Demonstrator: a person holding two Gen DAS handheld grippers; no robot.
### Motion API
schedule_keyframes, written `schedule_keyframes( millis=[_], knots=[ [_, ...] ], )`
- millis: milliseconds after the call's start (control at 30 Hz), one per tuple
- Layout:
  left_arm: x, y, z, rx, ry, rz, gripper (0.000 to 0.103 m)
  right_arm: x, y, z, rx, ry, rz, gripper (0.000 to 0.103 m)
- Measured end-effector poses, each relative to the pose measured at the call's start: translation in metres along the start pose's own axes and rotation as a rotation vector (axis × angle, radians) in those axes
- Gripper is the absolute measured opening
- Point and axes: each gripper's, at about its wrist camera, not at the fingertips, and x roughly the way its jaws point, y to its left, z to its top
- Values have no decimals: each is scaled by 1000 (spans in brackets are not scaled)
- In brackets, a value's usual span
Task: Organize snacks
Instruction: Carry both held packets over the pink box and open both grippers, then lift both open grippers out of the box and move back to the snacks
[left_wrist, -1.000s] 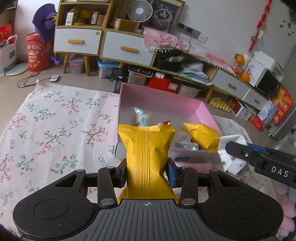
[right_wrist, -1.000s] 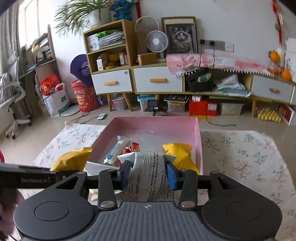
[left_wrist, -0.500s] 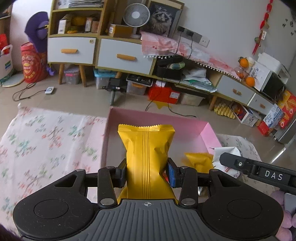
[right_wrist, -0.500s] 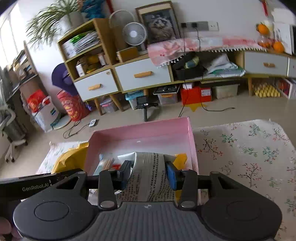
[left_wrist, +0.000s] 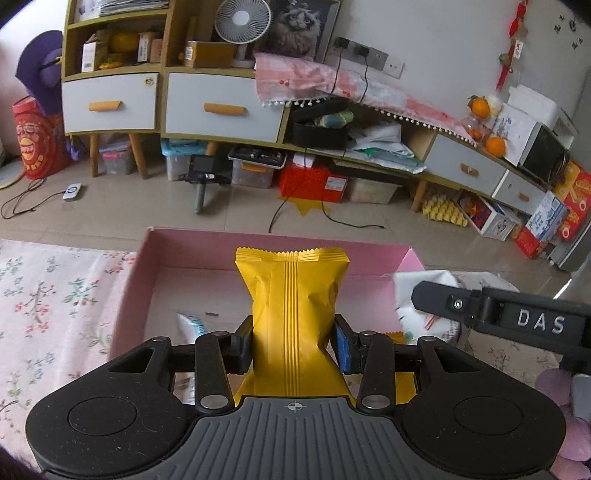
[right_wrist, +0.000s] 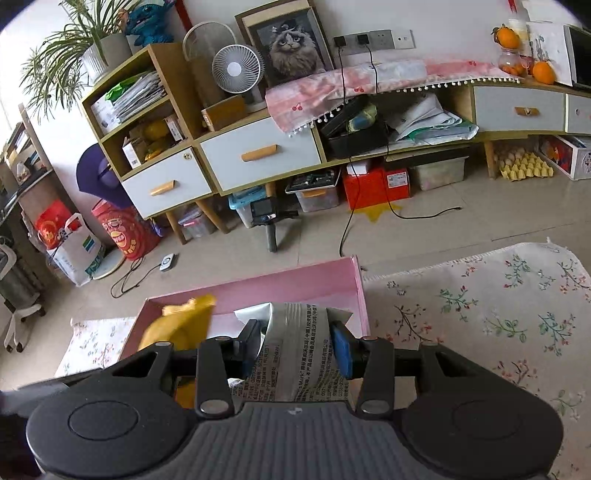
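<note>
A: Both grippers have carried fwd since the earlier frames. The pink box now sits right under and ahead of the left gripper, w/ fewer snacks showing in front of it.

B: Grip status?

A: Left gripper clamped on the yellow packet, upright, pads pinching its waist. Right gripper clamped on the silver packet, over the box's near-right corner.

B: Risks?

A: I'd say collision: the right gripper's finger is just right of the left gripper. Also, if it lets go too far right, the silver packet could catch the box wall and tip onto the floral cloth.
</note>
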Motion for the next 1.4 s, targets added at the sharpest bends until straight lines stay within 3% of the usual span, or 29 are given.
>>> schedule_keyframes(
  millis=[167, 233, 300, 500, 767, 1000, 1400],
  knots=[
    [7, -1, 1, 12, -10, -13, 42, 3, -2, 5, 13, -24, 13, 28],
    [8, -1, 1, 14, 2, -17, 48, 1, -3, 5, 19, -35, 14, 37],
    [5, 1, -1, 8, -12, -8, 62, -1, -4, 6, 23, -38, 17, 43],
    [-8, 0, -9, 22, 2, -20, 65, -10, -5, 5, 17, -29, 7, 49],
    [-42, 4, -25, 19, 2, -13, 81, -37, 6, -5, -55, -26, -11, 62],
    [-76, 7, -43, 39, 7, -6, 87, -65, 15, -21, -73, -23, -2, 73],
    [-126, -3, -77, 114, 35, -3, 91, -107, 28, -51, -95, -15, -21, 81]
  ],
)
